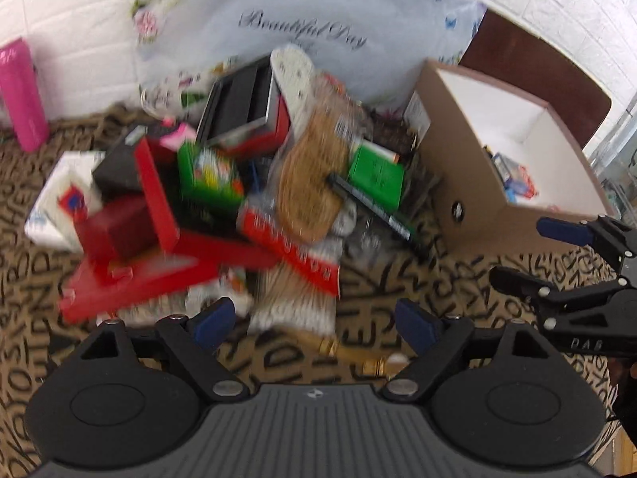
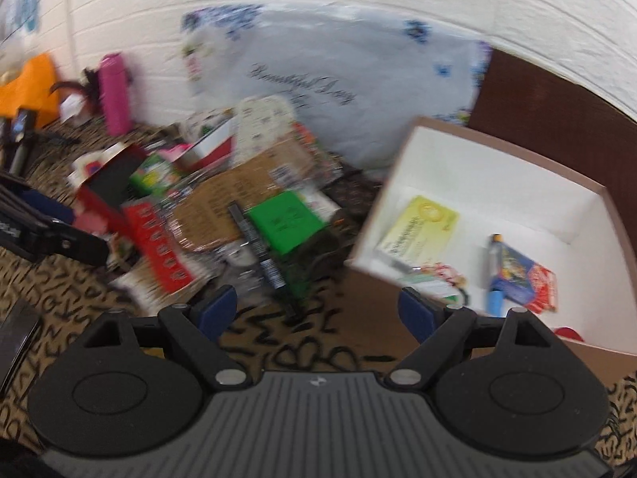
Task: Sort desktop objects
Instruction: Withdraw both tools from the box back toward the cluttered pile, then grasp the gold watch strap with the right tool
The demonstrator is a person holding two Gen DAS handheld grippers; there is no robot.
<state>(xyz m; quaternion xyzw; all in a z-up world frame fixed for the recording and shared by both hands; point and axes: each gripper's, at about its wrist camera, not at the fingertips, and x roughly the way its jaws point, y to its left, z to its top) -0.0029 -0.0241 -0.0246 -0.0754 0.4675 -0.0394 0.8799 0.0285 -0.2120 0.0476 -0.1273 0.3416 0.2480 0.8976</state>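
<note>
A heap of desktop clutter lies on the patterned cloth: red boxes (image 1: 159,239), a green box (image 1: 376,177), a black marker (image 1: 372,211), a brown insole pack (image 1: 310,183). A cardboard box (image 1: 477,207) with a white inside stands to the right; in the right wrist view it (image 2: 497,183) holds a yellow packet (image 2: 418,235), a blue pen (image 2: 495,271) and a colourful pack (image 2: 525,279). My left gripper (image 1: 314,322) is open and empty before the heap. My right gripper (image 2: 318,312) is open and empty, near the marker (image 2: 258,255) and the box's front corner.
A pink bottle (image 1: 22,95) stands at the back left by the white brick wall. A floral bag (image 1: 302,28) leans behind the heap. A dark brown board (image 2: 557,119) stands behind the box. The right gripper shows in the left wrist view (image 1: 529,255).
</note>
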